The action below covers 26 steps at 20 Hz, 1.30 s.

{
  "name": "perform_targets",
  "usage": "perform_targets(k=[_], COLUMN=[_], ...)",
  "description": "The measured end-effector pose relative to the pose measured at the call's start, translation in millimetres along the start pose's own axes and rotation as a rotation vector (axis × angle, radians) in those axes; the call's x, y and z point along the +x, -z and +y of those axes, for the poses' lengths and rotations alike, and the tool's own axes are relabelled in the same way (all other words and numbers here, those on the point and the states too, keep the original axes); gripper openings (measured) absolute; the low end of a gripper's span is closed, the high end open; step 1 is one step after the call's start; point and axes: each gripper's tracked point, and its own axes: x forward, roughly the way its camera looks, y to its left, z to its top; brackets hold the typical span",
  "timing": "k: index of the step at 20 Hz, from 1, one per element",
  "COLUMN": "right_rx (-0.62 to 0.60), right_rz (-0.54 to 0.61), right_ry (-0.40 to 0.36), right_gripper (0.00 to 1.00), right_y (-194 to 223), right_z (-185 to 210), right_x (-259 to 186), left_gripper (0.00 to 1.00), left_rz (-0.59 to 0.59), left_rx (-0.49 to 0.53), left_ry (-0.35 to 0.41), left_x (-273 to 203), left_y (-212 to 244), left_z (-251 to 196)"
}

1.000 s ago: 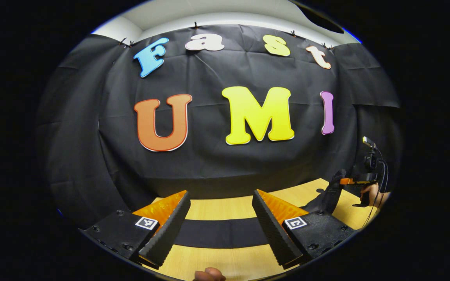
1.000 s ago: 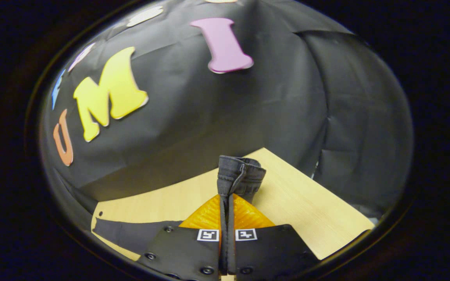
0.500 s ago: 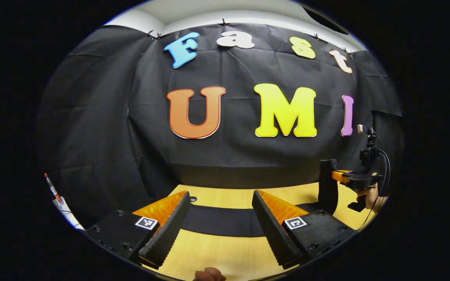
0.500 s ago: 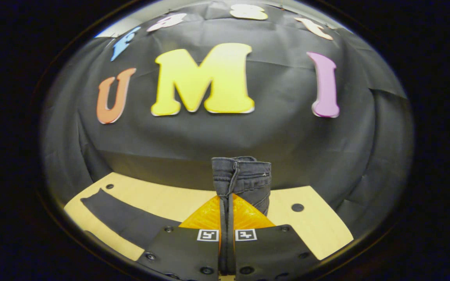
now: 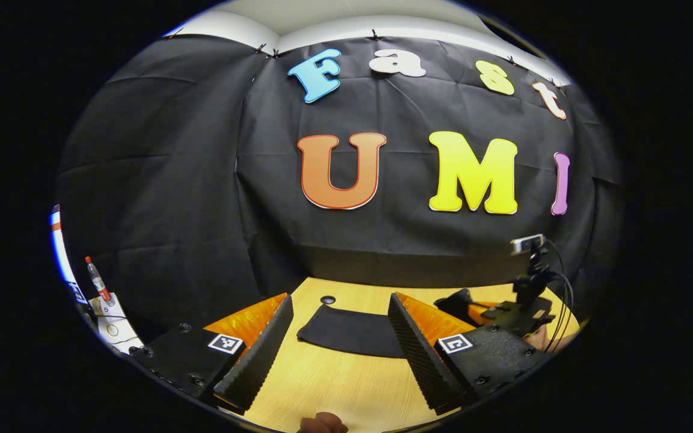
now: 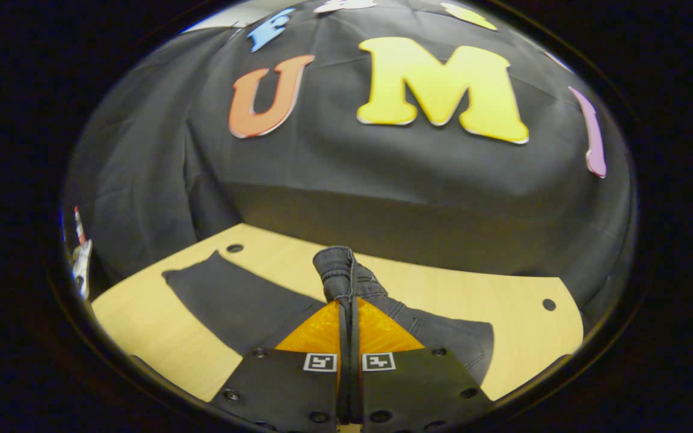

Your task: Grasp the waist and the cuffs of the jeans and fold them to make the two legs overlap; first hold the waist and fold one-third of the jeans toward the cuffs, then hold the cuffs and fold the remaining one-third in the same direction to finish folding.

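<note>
We see the right tool [image 6: 347,313] clamped on a bunched edge of the dark grey denim jeans [image 6: 244,307]; which edge, we cannot tell. The left tool [image 5: 337,337] stands wide apart, holding nothing. Beyond, the jeans lie flat across the pale wooden worktop [image 6: 479,294].

left tongs [image 5: 337,343]: fingers spread wide, nothing between | right tongs [image 6: 347,300]: fingers pressed together on jeans [image 6: 346,273], held low
</note>
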Motion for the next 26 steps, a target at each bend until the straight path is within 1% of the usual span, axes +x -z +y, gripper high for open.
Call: perform_targets(k=[2, 6, 9, 11, 12, 13, 14, 15, 16, 17, 19, 21, 22, 23, 24, 26], right_rx=[-0.056, -0.132, -0.137, -0.119, -0.107, -0.086, -0.065, -0.069, -0.080, -0.090, -0.111, -0.123, -0.124, -0.121, -0.118, -0.096], right_rz=[0.042, 0.084, 0.099, 0.095, 0.109, 0.116, 0.118, 0.127, 0.109, 0.076, 0.009, -0.070, -0.113, -0.155, -0.201, -0.306], right_ry=[-0.021, -0.021, -0.023, -0.036, -0.054, -0.096, -0.131, -0.148, -0.148, -0.152, -0.155, -0.147, -0.138, -0.121, -0.089, -0.011], right_gripper=[0.01, 0.01, 0.00, 0.02, 0.06, 0.14, 0.36, 0.57, 0.79, 1.00, 0.99, 0.99, 0.99, 0.99, 0.97, 0.97], right_y=[16.2, 34.9, 39.3, 39.5, 45.1, 44.6, 45.3, 42.5, 36.2, 25.5, -6.2, -42.9, -62.1, -82.9, -101.8, -141.4], right_z=[8.9, 11.4, 8.9, 13.3, 16.7, 26.2, 33.4, 36.7, 33.3, 32.2, 27.7, 15.6, 8.6, -1.0, -16.2, -49.9], right_x=[4.0, 21.1, 20.5, 20.6, 21.4, 15.5, 10.0, 7.1, 4.8, 0.2, -15.8, -38.3, -48.2, -59.0, -70.0, -94.4], left_gripper=[1.00, 1.00, 1.00, 1.00, 1.00, 1.00, 1.00, 1.00, 1.00, 1.00, 1.00, 0.98, 0.98, 0.98, 0.98, 0.98], left_rz=[-0.009, -0.019, -0.024, -0.025, -0.024, -0.018, -0.005, 0.006, 0.022, 0.041, 0.100, 0.196, 0.221, 0.246, 0.268, 0.323], left_rx=[0.022, 0.025, 0.019, 0.021, 0.014, -0.005, -0.031, -0.060, -0.096, -0.143, -0.271, -0.458, -0.557, -0.656, -0.743, -0.940], left_ry=[-0.006, -0.013, -0.019, -0.021, -0.020, -0.012, 0.003, 0.010, 0.015, 0.021, 0.047, 0.086, 0.089, 0.088, 0.080, 0.083], left_x=[-4.1, -7.9, -7.6, -6.7, -5.5, -2.7, 0.9, 7.7, 16.3, 27.0, 47.1, 69.8, 77.9, 89.9, 106.4, 132.3], left_y=[-3.3, -8.5, -9.2, -8.7, -7.8, -4.9, -1.1, 4.8, 13.7, 23.7, 45.2, 72.7, 85.1, 97.8, 109.8, 131.4], left_z=[3.5, 7.8, 10.6, 11.9, 13.9, 13.3, 10.7, 9.7, 11.4, 11.4, 6.3, -2.1, 0.3, 1.0, 0.6, -2.0])
